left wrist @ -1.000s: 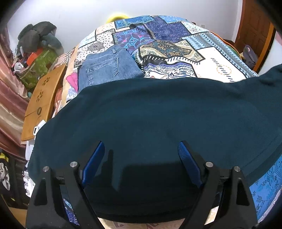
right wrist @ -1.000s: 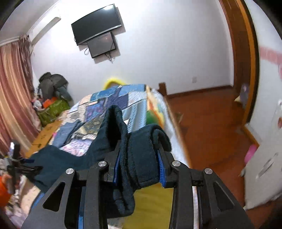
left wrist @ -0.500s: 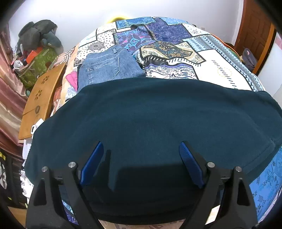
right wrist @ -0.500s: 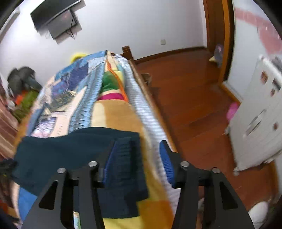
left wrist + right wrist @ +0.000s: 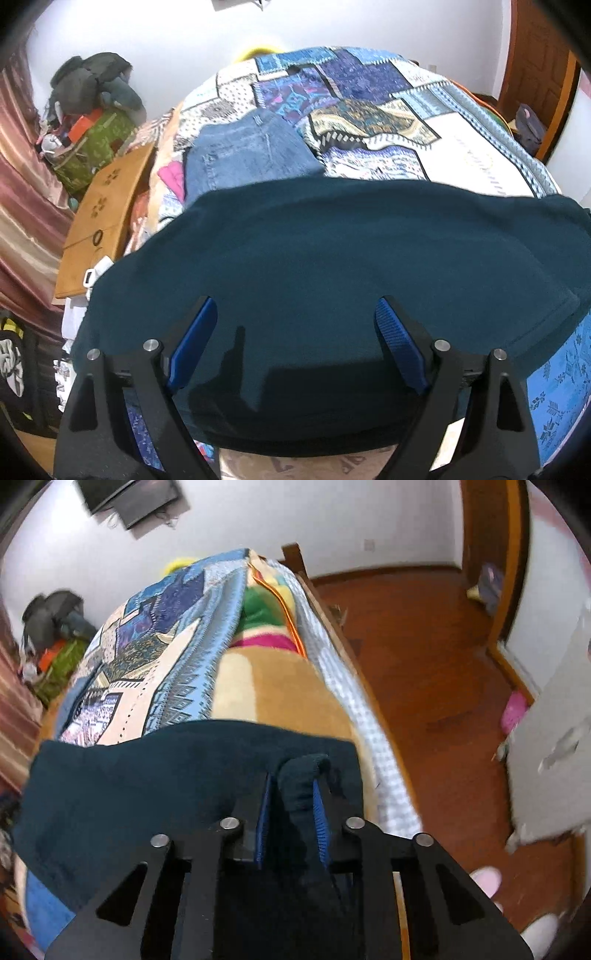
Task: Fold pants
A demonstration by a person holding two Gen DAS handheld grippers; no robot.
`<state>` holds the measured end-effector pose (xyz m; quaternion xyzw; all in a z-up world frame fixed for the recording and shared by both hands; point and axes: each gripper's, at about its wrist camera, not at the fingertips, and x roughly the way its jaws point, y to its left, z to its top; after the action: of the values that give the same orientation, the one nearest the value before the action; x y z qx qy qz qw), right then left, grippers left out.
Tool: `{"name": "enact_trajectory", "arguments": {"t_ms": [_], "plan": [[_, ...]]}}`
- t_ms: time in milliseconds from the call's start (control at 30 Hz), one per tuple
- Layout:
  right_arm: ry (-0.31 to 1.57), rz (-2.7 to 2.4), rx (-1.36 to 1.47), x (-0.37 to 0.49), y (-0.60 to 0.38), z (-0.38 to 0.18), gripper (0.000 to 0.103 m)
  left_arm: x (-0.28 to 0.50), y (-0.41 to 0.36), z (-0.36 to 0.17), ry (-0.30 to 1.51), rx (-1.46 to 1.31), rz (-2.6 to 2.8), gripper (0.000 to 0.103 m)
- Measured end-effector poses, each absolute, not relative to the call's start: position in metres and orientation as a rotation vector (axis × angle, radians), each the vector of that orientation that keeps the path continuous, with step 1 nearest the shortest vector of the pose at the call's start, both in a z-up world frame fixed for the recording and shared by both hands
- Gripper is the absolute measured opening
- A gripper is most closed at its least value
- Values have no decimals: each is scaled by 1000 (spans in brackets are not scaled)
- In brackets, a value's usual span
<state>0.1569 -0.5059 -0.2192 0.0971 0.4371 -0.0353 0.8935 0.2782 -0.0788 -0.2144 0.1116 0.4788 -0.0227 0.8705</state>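
Wide-open hand-held gripper (image 5: 293, 332) over teal pants (image 5: 332, 251)

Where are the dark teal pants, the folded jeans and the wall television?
dark teal pants (image 5: 332, 251): left wrist view, flat middle.
folded jeans (image 5: 247, 155): left wrist view, top face.
wall television (image 5: 129, 494): right wrist view, screen.

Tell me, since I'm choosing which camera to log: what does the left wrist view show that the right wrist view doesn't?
Left wrist only: folded blue jeans on the quilt, a wooden board, and the open left claw above the dark teal pants.
Right wrist only: a wall-mounted TV, wooden floor, and the right claw pinching a bunched fold of pants.
Both: pants and patchwork quilt.
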Motion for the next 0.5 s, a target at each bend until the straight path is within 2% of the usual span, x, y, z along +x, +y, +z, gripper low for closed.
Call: {"name": "enact_trajectory", "arguments": {"t_ms": [167, 300, 367, 467, 500], "plan": [[842, -115, 150, 166, -512, -193, 13, 284, -64, -210, 997, 195, -21, 88], [937, -165, 97, 186, -511, -219, 14, 287, -56, -219, 1041, 153, -43, 88], [1012, -177, 80, 189, -509, -237, 20, 284, -56, -228, 1072, 159, -56, 88], [989, -215, 23, 179, -500, -229, 24, 280, -57, -235, 1067, 159, -62, 89], [979, -220, 14, 175, -495, -222, 29, 279, -57, -235, 1063, 157, -63, 89]]}}
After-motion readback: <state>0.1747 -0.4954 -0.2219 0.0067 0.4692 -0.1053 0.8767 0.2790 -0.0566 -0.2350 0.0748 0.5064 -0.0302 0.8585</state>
